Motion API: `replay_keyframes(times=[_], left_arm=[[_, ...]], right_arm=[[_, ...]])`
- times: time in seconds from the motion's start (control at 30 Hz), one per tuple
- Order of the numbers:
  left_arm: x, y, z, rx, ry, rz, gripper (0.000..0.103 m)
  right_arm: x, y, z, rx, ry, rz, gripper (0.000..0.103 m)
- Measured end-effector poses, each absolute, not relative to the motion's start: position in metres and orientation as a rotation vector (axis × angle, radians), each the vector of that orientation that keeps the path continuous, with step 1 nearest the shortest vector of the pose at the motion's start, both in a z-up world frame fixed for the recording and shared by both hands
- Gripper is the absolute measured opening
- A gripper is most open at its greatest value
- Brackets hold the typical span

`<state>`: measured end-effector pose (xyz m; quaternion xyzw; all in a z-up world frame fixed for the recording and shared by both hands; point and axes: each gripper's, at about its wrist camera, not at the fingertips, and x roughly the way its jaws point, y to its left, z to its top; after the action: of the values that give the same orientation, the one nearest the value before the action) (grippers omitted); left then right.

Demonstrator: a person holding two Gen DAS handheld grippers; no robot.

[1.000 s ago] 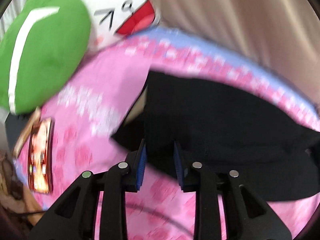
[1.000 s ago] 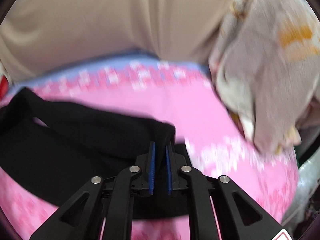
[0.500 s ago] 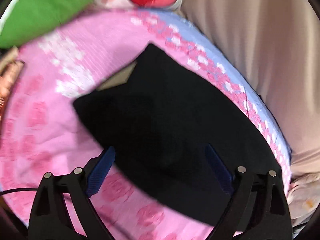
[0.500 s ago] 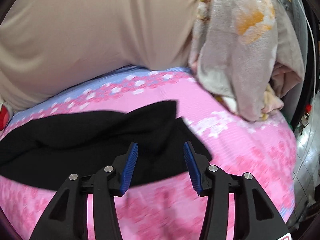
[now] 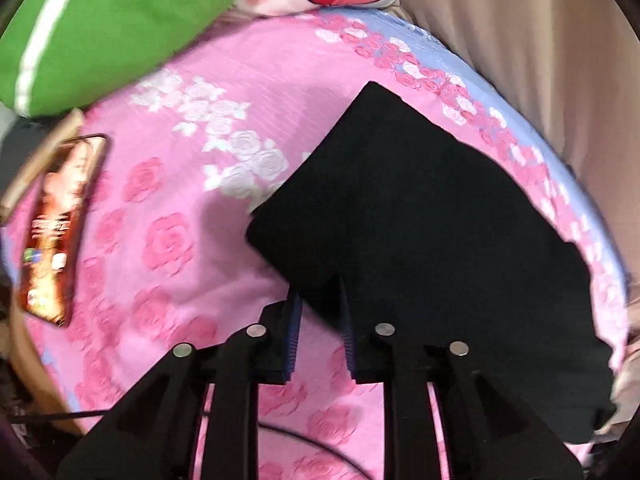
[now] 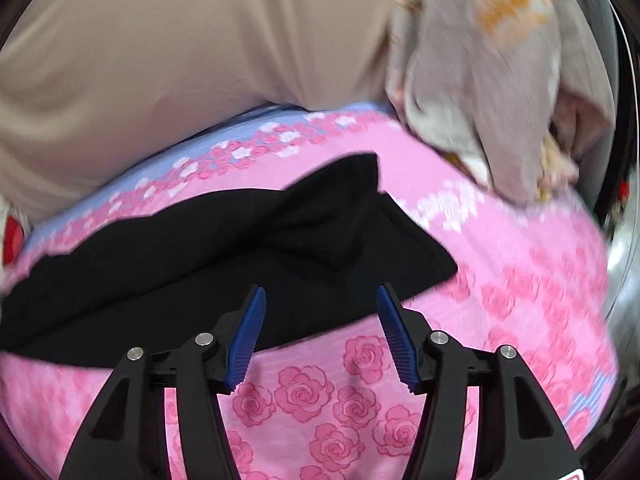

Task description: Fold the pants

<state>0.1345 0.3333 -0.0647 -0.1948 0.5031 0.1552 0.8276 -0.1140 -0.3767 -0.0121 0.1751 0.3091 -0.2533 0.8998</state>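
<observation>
The black pants point(image 5: 420, 232) lie folded on the pink rose bedsheet point(image 5: 160, 248), filling the left wrist view from 12 to 4 o'clock. The left tool point(image 5: 319, 304) is narrowed onto the pants' near edge at 6 o'clock, apparently pinching it. The right tool point(image 6: 320, 300) is released, its 2 blue pads point(image 6: 248, 332) spread above the pants' near hem.

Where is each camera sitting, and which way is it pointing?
Left wrist: rides on the left tongs, looking forward and down at the pants, bedsheet, a phone and green pillow.
Right wrist: rides on the right tongs, open, facing the pants and a blanket.
Shared: pants, bedsheet, beige curtain.
</observation>
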Motion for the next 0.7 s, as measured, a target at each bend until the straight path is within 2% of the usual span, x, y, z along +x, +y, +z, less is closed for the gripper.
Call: replay_keyframes(times=[0.07,0.1,0.13,0.17,0.27,0.37,0.4,0.43,0.47,0.53,0.63,0.7], left_arm=[[0.115,0.321,-0.045,-0.358,1.012,0.396,0.021],[0.106,0.311,-0.032,-0.340,0.976,0.400,0.026],[0.099,0.302,-0.022,-0.336,0.951,0.387,0.041],[0.095,0.291,-0.014,-0.327,0.930,0.363,0.051],[0.092,0.258,0.000,-0.271,0.910,0.293,0.053],[0.094,0.209,0.005,-0.244,0.907,0.164,0.061],[0.094,0.200,0.004,-0.242,0.910,0.136,0.061],[0.095,0.186,0.002,-0.237,0.913,0.097,0.061],[0.097,0.171,0.000,-0.230,0.923,0.071,0.061],[0.099,0.154,-0.003,-0.218,0.932,0.044,0.061],[0.101,0.146,-0.007,-0.202,0.930,0.048,0.061],[0.103,0.143,-0.013,-0.186,0.940,0.051,0.066]], right_arm=[[-0.119,-0.385,-0.008,0.459,0.617,-0.477,0.057],[-0.119,-0.390,-0.002,0.509,0.604,-0.440,0.057],[-0.115,-0.393,0.002,0.533,0.599,-0.417,0.057],[-0.109,-0.396,0.007,0.548,0.595,-0.395,0.057],[-0.075,-0.407,0.016,0.593,0.613,-0.332,0.057],[-0.024,-0.425,0.002,0.605,0.726,-0.400,0.057],[-0.007,-0.432,-0.006,0.593,0.756,-0.438,0.052],[0.002,-0.436,-0.010,0.571,0.771,-0.463,0.013],[0.013,-0.440,-0.014,0.548,0.796,-0.484,0.004],[0.013,-0.440,0.000,0.581,0.722,-0.424,0.004],[-0.040,-0.415,0.061,0.533,0.482,-0.289,0.004],[-0.069,-0.412,0.067,0.521,0.444,-0.295,0.004]])
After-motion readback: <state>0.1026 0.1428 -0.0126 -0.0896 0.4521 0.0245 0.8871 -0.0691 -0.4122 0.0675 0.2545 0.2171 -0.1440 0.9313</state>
